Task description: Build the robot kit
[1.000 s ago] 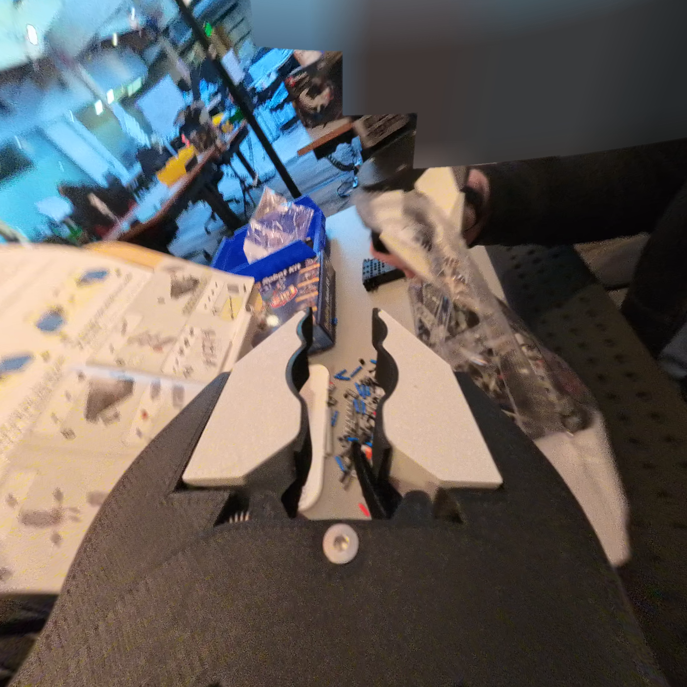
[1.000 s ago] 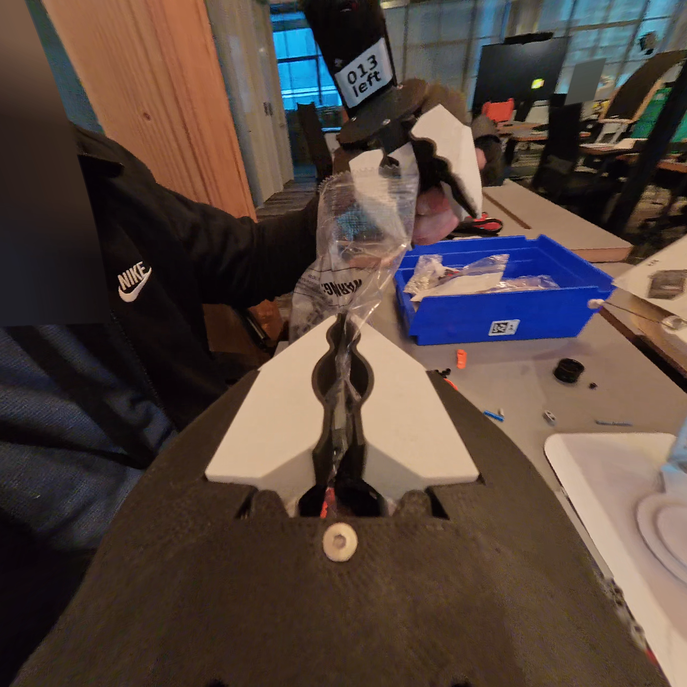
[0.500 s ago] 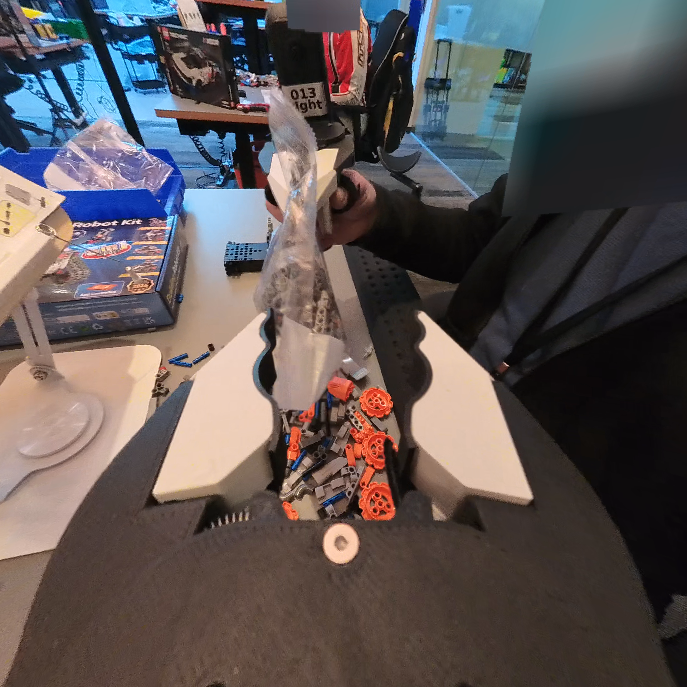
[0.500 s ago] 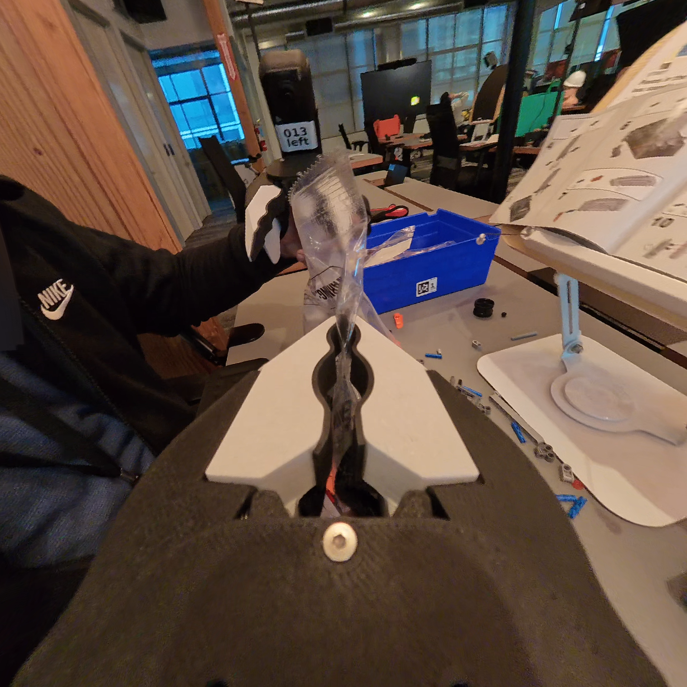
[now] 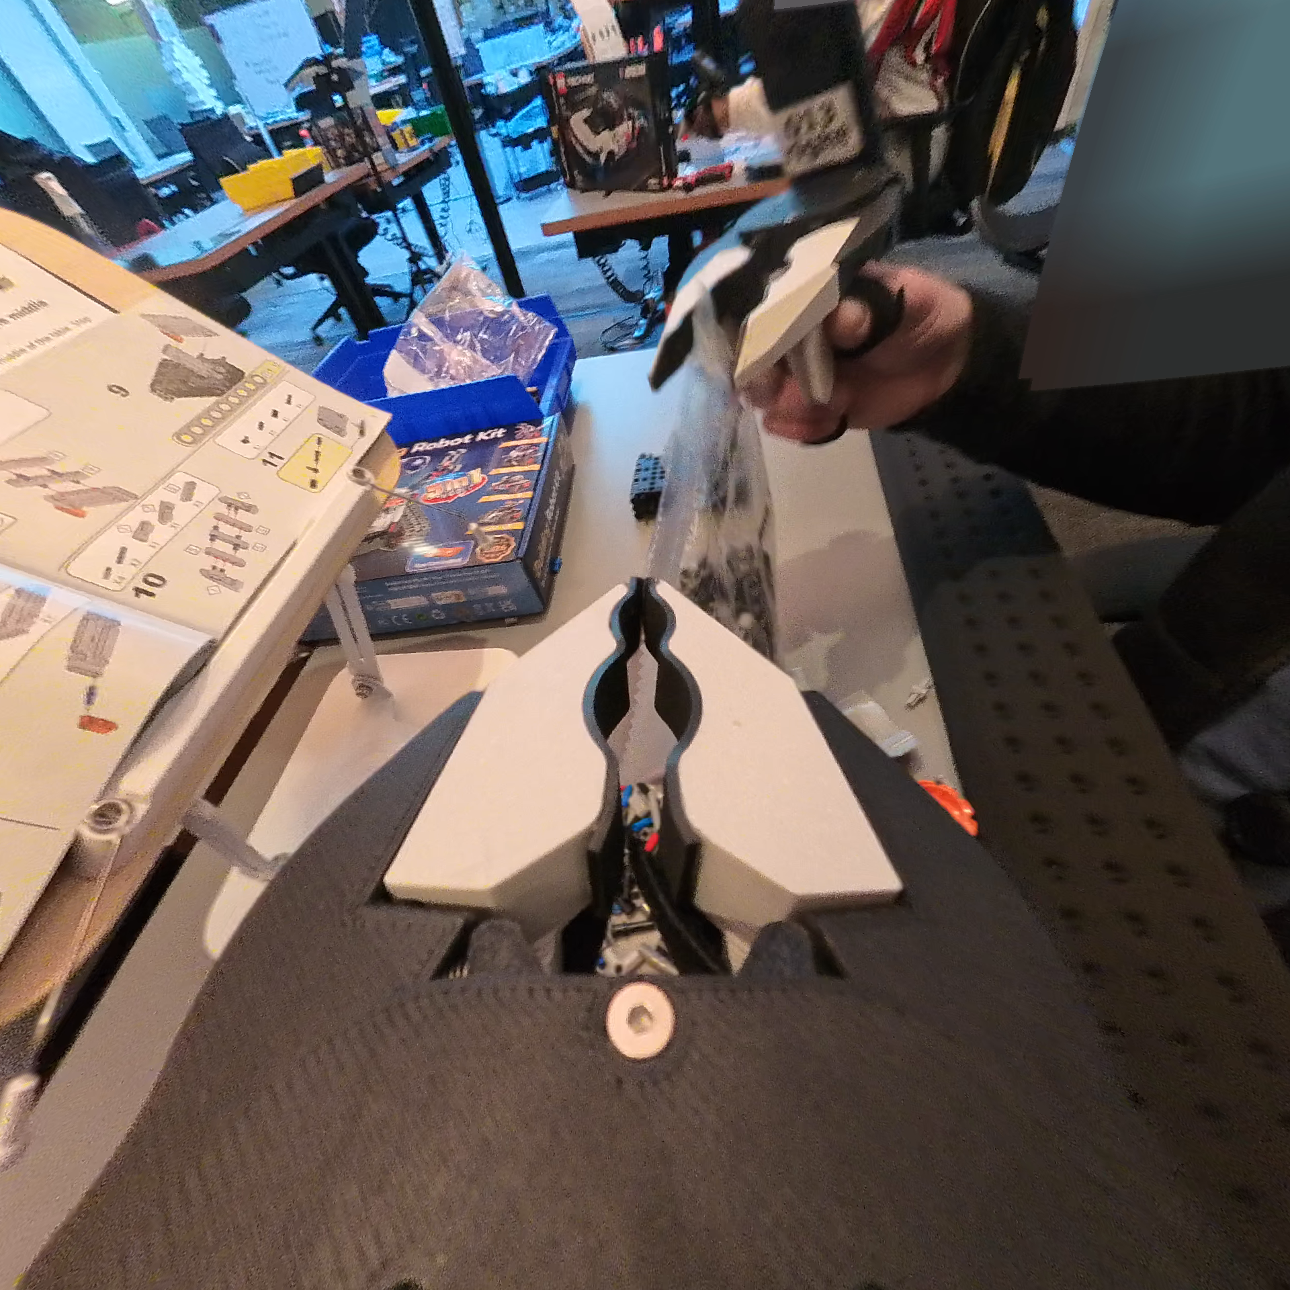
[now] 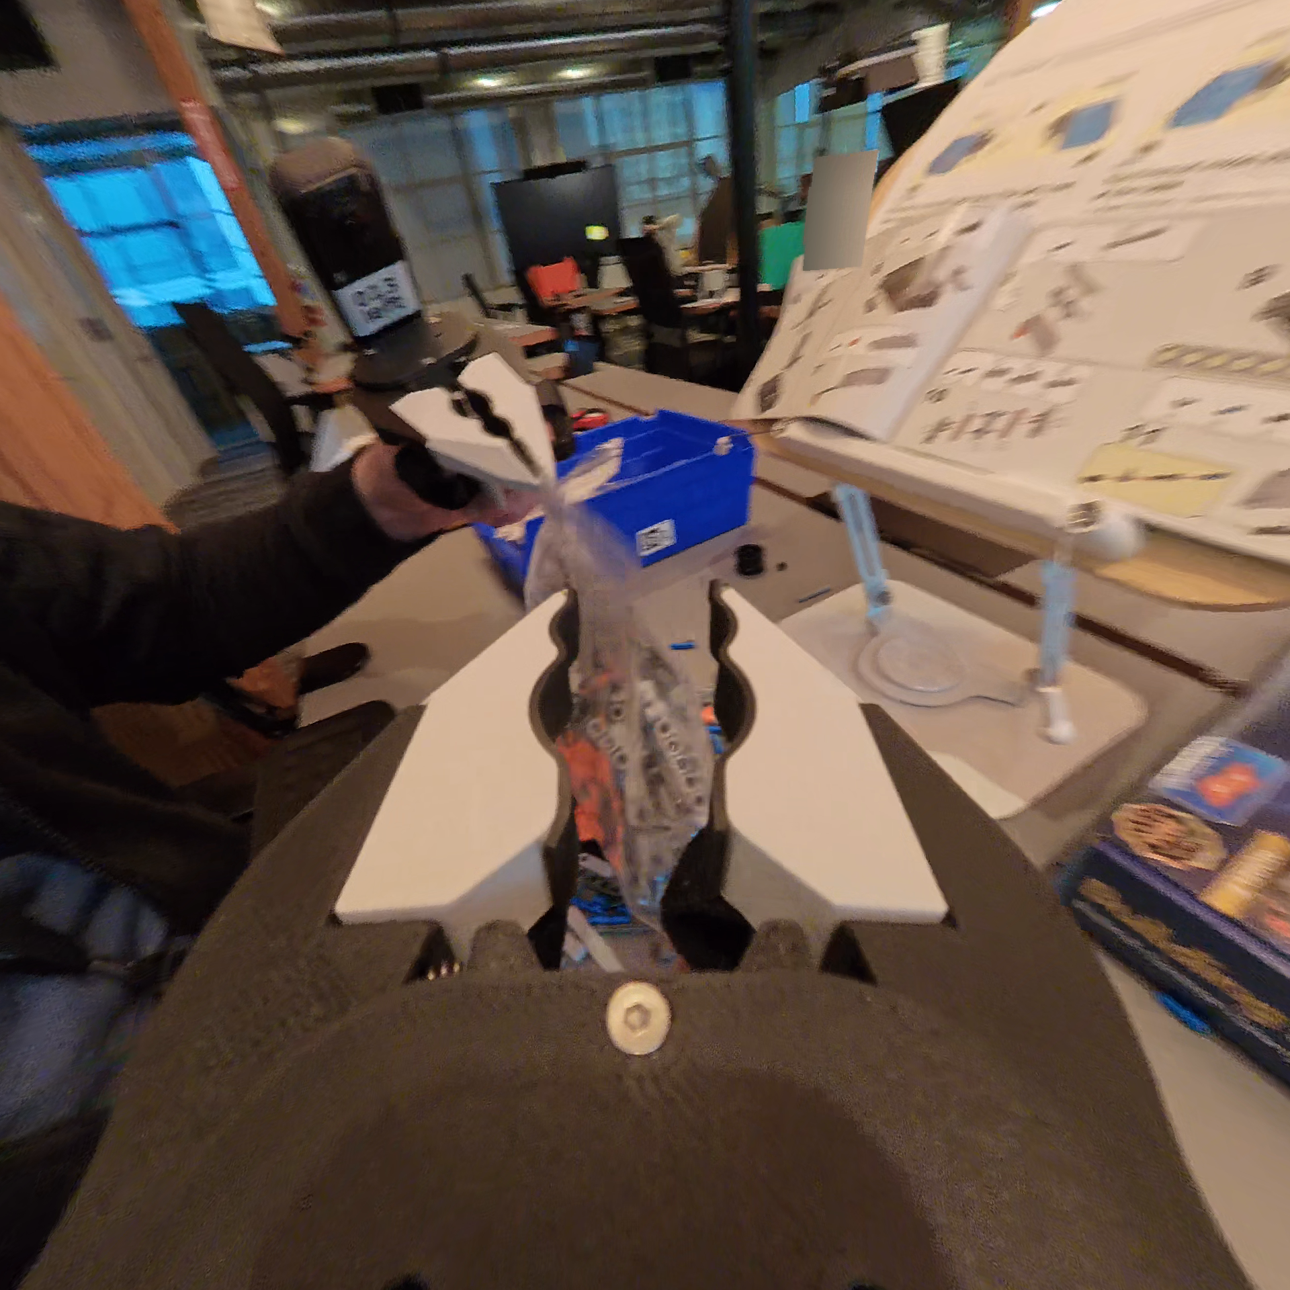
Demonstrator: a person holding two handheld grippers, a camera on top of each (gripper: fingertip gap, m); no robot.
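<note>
clear plastic bag (image 6: 632, 754) of small building parts, grey beams and orange pieces showing through the film; it hangs stretched in the air between the two tools, above the grey table (image 5: 607, 447).

blue bin (image 6: 670, 482) on the table at about 12 o'clock from the right tool, crumpled clear wrapping inside it. a dark blue kit box (image 5: 482, 516) lies flat in front of the bin in the left wrist view. open instruction booklet (image 5: 139, 502) propped on a white stand (image 6: 907, 670), off at 10 o'clock from the left tool.

left gripper (image 5: 641, 593): fingers pressed together, tips pinching a top corner of the bag. right gripper (image 6: 639, 614): fingers parted, the bag's body hanging in the gap; in the left wrist view blur hides whether they touch it.
</note>
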